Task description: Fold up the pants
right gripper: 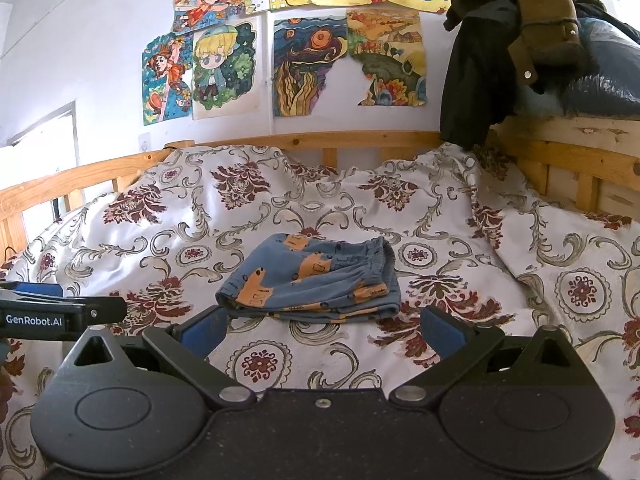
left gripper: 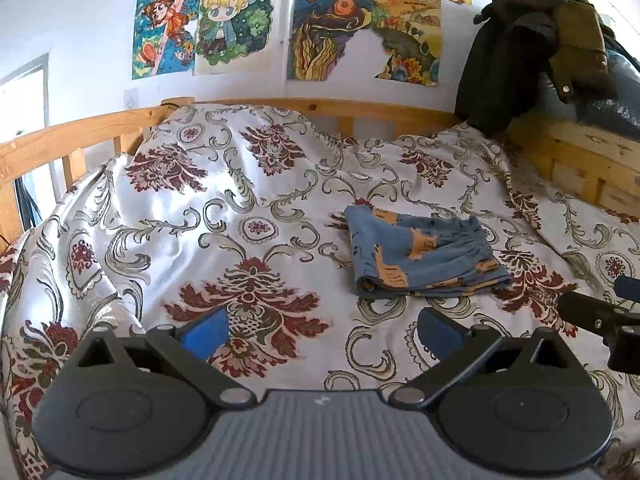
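**Folded pants, both grippers clear**

Nearest the lens, the right gripper [right gripper: 322, 330] hangs over the floral bedspread [right gripper: 360, 364] with its blue pads spread wide, holding nothing. The left gripper [left gripper: 320, 330] is likewise wide and empty, off to the side. Just beyond the right gripper's fingertips lie the pants [right gripper: 316, 282], a compact blue-and-orange bundle, waistband on the right. The fold looks finished; any tidying should press the loose front hem flat, not lift it, or the layers may slide apart.
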Demonstrator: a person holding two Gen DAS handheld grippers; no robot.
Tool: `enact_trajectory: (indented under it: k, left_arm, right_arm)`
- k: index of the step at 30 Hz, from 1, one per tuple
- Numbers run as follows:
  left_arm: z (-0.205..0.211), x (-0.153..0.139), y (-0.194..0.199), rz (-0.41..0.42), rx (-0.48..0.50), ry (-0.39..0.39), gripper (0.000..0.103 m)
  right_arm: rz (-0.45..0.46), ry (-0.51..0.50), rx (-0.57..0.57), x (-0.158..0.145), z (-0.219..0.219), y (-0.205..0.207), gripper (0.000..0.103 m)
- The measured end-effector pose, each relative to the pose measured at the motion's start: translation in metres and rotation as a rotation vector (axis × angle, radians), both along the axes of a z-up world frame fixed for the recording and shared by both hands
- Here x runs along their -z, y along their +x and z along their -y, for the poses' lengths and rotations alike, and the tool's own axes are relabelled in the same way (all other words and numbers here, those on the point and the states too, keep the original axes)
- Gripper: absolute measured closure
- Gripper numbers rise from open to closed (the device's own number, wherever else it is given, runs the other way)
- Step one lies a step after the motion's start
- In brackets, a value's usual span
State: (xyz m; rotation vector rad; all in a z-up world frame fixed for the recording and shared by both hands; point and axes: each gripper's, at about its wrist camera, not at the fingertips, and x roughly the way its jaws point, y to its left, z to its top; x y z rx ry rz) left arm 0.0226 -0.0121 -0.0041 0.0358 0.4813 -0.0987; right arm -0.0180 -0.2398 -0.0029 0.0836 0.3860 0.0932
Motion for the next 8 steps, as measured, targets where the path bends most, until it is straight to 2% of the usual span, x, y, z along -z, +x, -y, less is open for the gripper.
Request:
enact_trajectory:
  k: [8]
  left_arm:
    - [0.0007, 0.0003, 0.0, -0.005, 0.001, 0.005, 0.0]
  right_arm:
    - [-0.009, 0.0, -0.002, 0.0009, 0.0001, 0.0009, 0.001]
